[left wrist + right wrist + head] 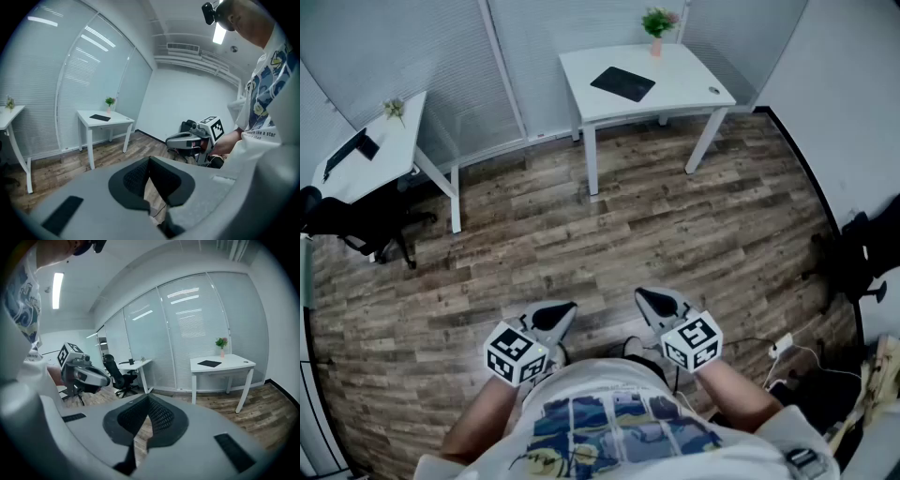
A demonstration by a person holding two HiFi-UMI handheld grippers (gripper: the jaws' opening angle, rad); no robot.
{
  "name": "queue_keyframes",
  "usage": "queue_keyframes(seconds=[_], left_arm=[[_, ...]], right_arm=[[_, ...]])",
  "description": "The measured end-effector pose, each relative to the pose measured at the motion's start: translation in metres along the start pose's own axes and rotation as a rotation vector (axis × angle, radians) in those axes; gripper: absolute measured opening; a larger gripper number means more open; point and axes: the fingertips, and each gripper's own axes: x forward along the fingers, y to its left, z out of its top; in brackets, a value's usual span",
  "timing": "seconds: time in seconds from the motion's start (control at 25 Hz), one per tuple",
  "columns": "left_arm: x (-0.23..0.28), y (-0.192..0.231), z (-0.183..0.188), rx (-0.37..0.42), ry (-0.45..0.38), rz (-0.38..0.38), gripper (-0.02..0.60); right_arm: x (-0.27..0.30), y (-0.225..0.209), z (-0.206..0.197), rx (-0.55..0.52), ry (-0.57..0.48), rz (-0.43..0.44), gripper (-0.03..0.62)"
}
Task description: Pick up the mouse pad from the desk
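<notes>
The black mouse pad (622, 82) lies flat on a white desk (684, 89) across the room, beside a small potted plant (657, 23). The pad also shows far off in the left gripper view (100, 117) and the right gripper view (209, 363). My left gripper (567, 308) and right gripper (644, 295) are held side by side close to the person's body, over the wooden floor and far from the desk. Both point forward and a little down. Each pair of jaws is shut with nothing between them (149, 160) (148, 397).
A second white desk (389, 155) stands at the left with a black office chair (352, 225) by it. Another dark chair (855, 253) and a white power strip with cables (782, 345) are at the right. Glass walls with blinds run behind both desks.
</notes>
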Motion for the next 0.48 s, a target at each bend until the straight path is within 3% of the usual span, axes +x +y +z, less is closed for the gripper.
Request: queue_keyframes(seconds=[0.28,0.48], left_arm=[[-0.129,0.087,-0.033,0.010,-0.031,0.049,0.003],[-0.175,0.125,-0.046,0.016,-0.019,0.010,0.003]], right_arm=[[0.090,0.111,0.027,-0.018,-0.015,-0.011,-0.002],[0.123,0.160,0.046,0.020,-0.039,-0.049,-0.002]])
